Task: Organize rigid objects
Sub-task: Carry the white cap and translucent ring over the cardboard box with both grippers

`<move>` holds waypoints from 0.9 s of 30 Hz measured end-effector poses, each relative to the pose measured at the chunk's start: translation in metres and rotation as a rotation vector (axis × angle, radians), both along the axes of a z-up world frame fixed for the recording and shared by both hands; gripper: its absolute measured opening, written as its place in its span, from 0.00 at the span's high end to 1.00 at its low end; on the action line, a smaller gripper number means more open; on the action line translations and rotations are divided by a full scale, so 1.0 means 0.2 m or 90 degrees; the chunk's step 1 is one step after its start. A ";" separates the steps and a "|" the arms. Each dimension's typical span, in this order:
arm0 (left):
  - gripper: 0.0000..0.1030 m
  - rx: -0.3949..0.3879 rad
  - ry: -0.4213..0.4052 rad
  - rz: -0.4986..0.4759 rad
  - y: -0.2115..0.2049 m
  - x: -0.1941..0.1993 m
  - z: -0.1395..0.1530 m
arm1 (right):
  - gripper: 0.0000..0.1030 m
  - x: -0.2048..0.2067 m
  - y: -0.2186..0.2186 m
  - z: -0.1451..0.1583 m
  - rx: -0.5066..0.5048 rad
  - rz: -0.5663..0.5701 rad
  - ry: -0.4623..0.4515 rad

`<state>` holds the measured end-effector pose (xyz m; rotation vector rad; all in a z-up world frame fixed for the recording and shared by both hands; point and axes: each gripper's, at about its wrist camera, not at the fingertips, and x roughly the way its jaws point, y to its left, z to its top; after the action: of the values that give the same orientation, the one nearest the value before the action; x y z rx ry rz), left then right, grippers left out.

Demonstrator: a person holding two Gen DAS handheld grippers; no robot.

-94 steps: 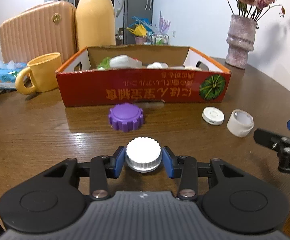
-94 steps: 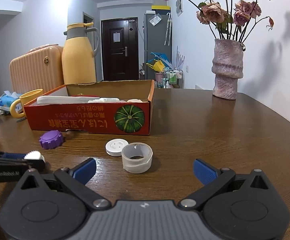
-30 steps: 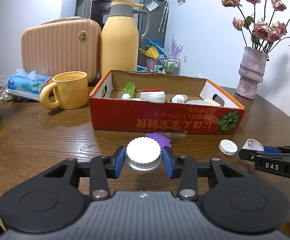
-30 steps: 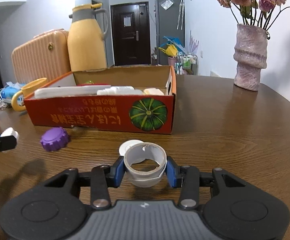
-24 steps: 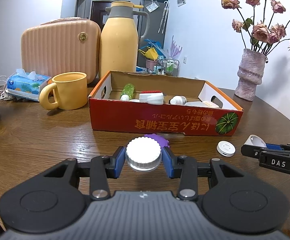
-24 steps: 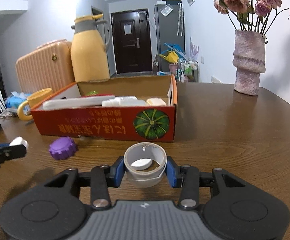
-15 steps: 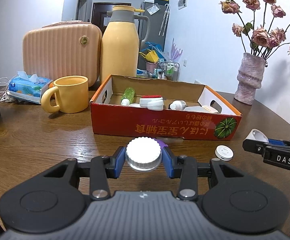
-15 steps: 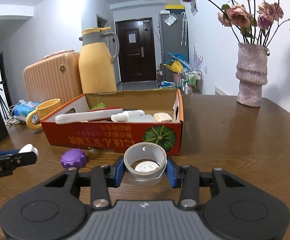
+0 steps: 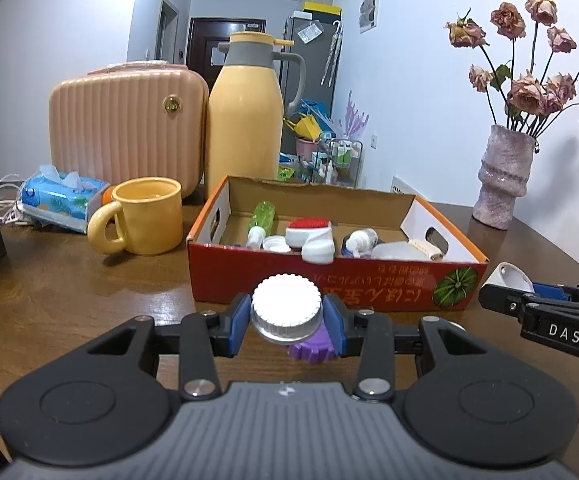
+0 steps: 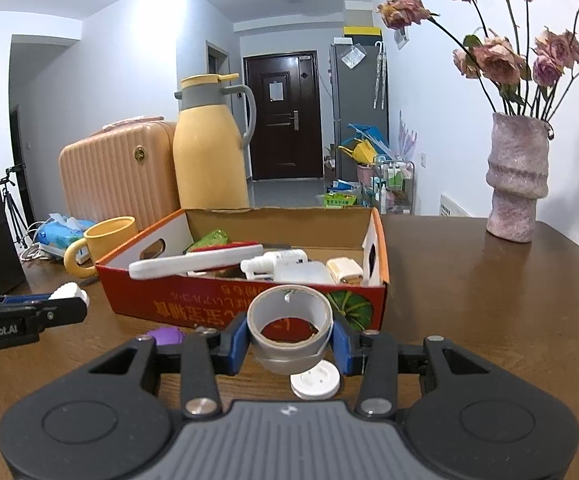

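My left gripper (image 9: 286,314) is shut on a white ribbed cap (image 9: 286,304) and holds it above the table, just in front of the red cardboard box (image 9: 329,280). A purple ridged cap (image 9: 313,350) lies on the table below it. My right gripper (image 10: 289,336) is shut on a white open ring-shaped cap (image 10: 289,320), also raised before the box (image 10: 217,312). A flat white disc cap (image 10: 315,380) lies on the table under it. The box holds several bottles and caps.
A yellow mug (image 9: 145,216), a tissue pack (image 9: 61,196), a pink case (image 9: 125,128) and a yellow thermos (image 9: 245,120) stand left and behind the box. A vase of dried roses (image 9: 503,180) stands at the far right.
Both grippers have risen from the table with their caps and moved closer to the box. The purple cap and the disc cap stay on the table.
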<state>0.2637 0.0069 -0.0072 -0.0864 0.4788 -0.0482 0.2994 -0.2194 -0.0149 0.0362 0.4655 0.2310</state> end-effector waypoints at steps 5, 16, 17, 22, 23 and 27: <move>0.60 -0.002 -0.011 0.005 0.01 0.04 0.03 | 0.60 0.04 0.02 0.02 -0.001 0.004 -0.009; 0.60 -0.016 -0.029 0.019 0.02 0.17 0.10 | 0.60 0.15 0.10 0.06 -0.006 0.017 -0.033; 0.60 -0.017 -0.032 0.021 0.02 0.18 0.10 | 0.60 0.16 0.11 0.06 -0.007 0.018 -0.036; 0.60 -0.025 -0.041 0.030 0.02 0.25 0.12 | 0.60 0.20 0.15 0.07 -0.006 0.020 -0.050; 0.60 -0.027 -0.043 0.033 0.01 0.27 0.13 | 0.60 0.22 0.15 0.08 -0.005 0.019 -0.053; 0.60 -0.032 -0.048 0.042 0.01 0.33 0.13 | 0.60 0.27 0.17 0.07 -0.003 0.019 -0.060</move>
<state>0.3290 0.0098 0.0196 -0.1487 0.3990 0.0006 0.3524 -0.1863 0.0000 0.0136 0.3733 0.2600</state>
